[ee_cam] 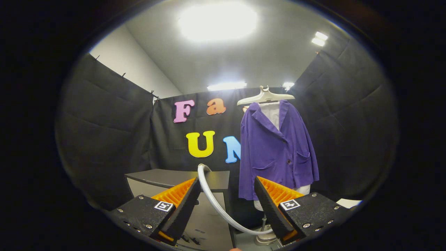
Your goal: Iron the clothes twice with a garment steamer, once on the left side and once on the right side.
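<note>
The tool (pixel 227 195) is seen at the bottom of the frame, its two fingers (pixel 184 205) spread wide apart, with nothing pressed between them. It is held roughly level and aimed forward and slightly upward, so that the ceiling lights (pixel 217 21) are taken in at the top of the frame. The hand holding the tool cannot be made out.

A pale hose (pixel 217 205) is seen in the gap between the fingers: it rises from behind the grey tabletop (pixel 174 177) at lower centre, arches over, and curves down and to the right toward the base of the right finger. Whether the hose touches either finger cannot be told. The steamer head itself cannot be identified.

The purple jacket (pixel 275 150) is hung right of centre, beyond the right finger, on a white hanger (pixel 265 97) over a white form (pixel 272 113) that shows at the open collar and below the hem. Its front is turned toward the tool, with two patch pockets and a dark button visible. A stand (pixel 266 237) is glimpsed below it, low between the fingers. The jacket is set well apart from the tool and just to the right of the tabletop.
</note>
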